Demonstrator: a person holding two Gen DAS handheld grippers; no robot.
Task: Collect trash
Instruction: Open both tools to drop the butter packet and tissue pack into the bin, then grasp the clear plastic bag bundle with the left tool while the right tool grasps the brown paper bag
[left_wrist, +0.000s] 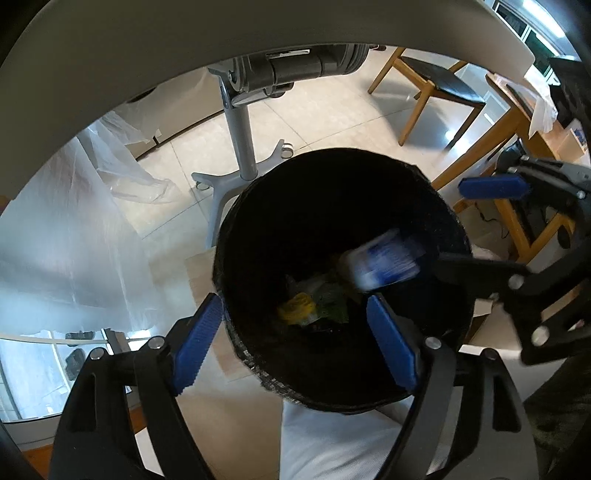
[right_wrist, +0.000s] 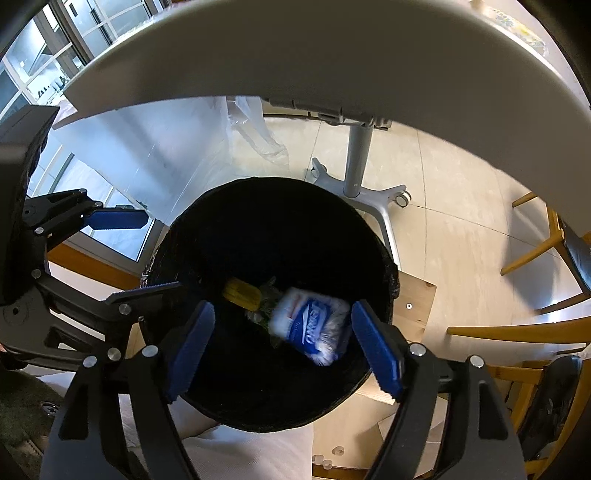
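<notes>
A black-lined round trash bin (left_wrist: 332, 177) (right_wrist: 266, 206) sits on the floor right under both grippers. A blurred blue-and-white soft packet (left_wrist: 384, 262) (right_wrist: 310, 325) is inside the bin mouth, above a yellow item (left_wrist: 295, 308) (right_wrist: 242, 293) and green scraps at the bottom. My left gripper (left_wrist: 295, 343) (right_wrist: 136, 254) stands open over the bin's near rim with nothing between its blue pads (left_wrist: 195, 343). My right gripper (right_wrist: 284, 347) (left_wrist: 480, 229) is open too. The packet shows between its pads (right_wrist: 376, 347) but touches neither.
A white tabletop edge (right_wrist: 295, 55) arches above, with its grey pedestal and caster feet (right_wrist: 356, 166) behind the bin. Wooden chairs (left_wrist: 436, 81) (right_wrist: 535, 332) stand at the right. Clear plastic sheeting (left_wrist: 74, 221) hangs at the left. Cardboard (right_wrist: 413, 302) lies under the bin.
</notes>
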